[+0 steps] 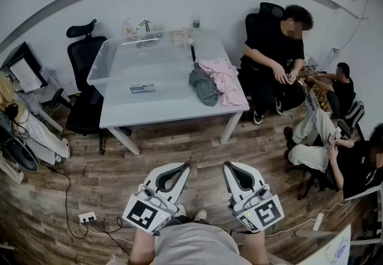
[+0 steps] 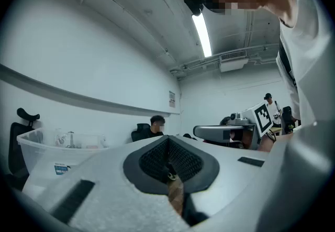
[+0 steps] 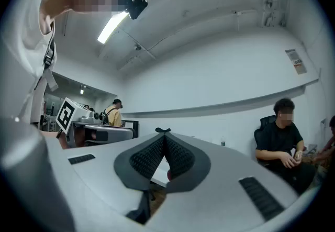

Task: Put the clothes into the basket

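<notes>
The heaped pink and grey clothes (image 1: 218,81) lie on the white table (image 1: 173,111), just beside the clear plastic bin (image 1: 119,60). Your left gripper (image 1: 178,167) and right gripper (image 1: 231,166) both have their jaws closed on nothing.

Colours: pink garment (image 1: 227,81), dark grey garment (image 1: 203,86), white surface (image 1: 173,112), clear colourless basket (image 1: 140,60). Floor (image 1: 179,153): brown wood-grain plank pattern. Office chair (image 1: 82,57): black.

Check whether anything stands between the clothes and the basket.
Nothing visible does. The grey and pink clothes lie on the table right beside the clear basket; only its side wall has to be cleared.
</notes>
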Motion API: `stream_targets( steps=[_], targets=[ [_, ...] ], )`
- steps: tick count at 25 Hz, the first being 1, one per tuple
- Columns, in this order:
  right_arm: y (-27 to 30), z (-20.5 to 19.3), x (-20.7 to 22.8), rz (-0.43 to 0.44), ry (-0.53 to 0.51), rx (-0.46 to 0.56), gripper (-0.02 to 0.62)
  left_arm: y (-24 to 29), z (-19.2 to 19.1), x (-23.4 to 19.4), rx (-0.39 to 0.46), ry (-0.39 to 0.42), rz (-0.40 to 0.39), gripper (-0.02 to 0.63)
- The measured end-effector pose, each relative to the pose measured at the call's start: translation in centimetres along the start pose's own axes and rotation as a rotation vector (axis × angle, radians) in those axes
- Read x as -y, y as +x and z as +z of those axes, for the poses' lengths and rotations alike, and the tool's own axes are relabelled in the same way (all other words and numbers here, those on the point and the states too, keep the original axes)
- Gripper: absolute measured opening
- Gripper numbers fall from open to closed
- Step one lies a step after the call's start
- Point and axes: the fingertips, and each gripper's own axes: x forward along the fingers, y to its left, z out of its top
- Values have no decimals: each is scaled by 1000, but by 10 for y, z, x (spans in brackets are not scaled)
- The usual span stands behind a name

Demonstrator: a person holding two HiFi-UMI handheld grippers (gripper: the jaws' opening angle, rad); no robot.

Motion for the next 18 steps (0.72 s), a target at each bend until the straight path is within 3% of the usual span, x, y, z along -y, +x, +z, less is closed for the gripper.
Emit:
stream_targets(
  steps=[7,11,18],
  targets=[
    [-4,-5,-2,2,-9,-3,5,2,5,3,-8,5,18,5],
    [-10,-3,0,6,4,6,5,1,2,13,-28,-40,10,5],
    [-10,-6,2,27,0,0,5,5,5,9,11,-9,27,5]
  ],
)
